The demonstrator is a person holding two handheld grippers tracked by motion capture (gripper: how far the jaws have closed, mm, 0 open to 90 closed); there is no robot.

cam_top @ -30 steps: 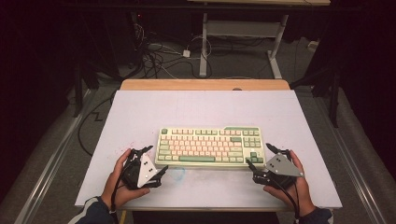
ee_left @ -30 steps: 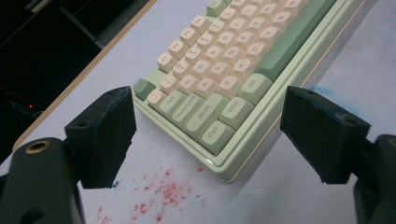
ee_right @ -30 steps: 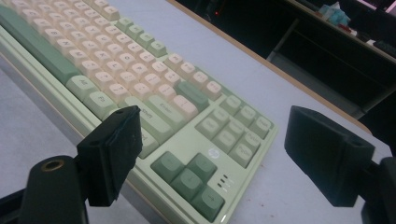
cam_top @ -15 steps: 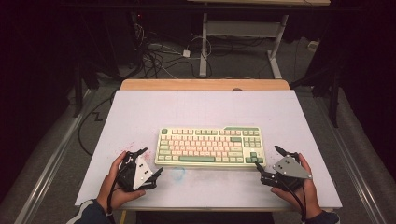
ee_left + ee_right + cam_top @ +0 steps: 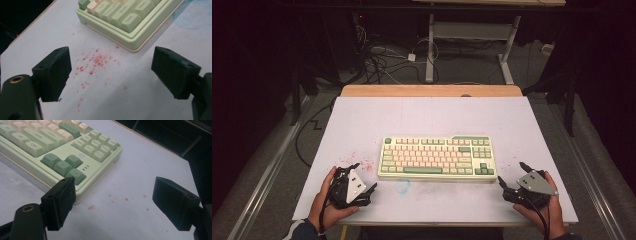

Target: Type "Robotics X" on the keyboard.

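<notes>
On the table (image 5: 432,115), near its front edge, the keyboard (image 5: 437,157) lies flat and square to the person, untouched. Left hand-held gripper (image 5: 362,177) sits just off the keyboard's left front corner, jaws spread wide, nothing between them. Right hand-held gripper (image 5: 512,175) sits near the right front corner, jaws also spread, empty. Neither touches the keyboard; both hover low beside it. Judged from this: the work on the keyboard looks either not started or just finished, and no grasp is in place. If it is to be lifted or shifted, both ends remain to be gripped.

Around: red specks (image 5: 95,61) on the table by the left corner, a faint blue smudge (image 5: 403,186) in front of the keyboard. Cables (image 5: 382,60) lie on the floor beyond the table. Nothing blocks either hand-held gripper's path to the keyboard.
</notes>
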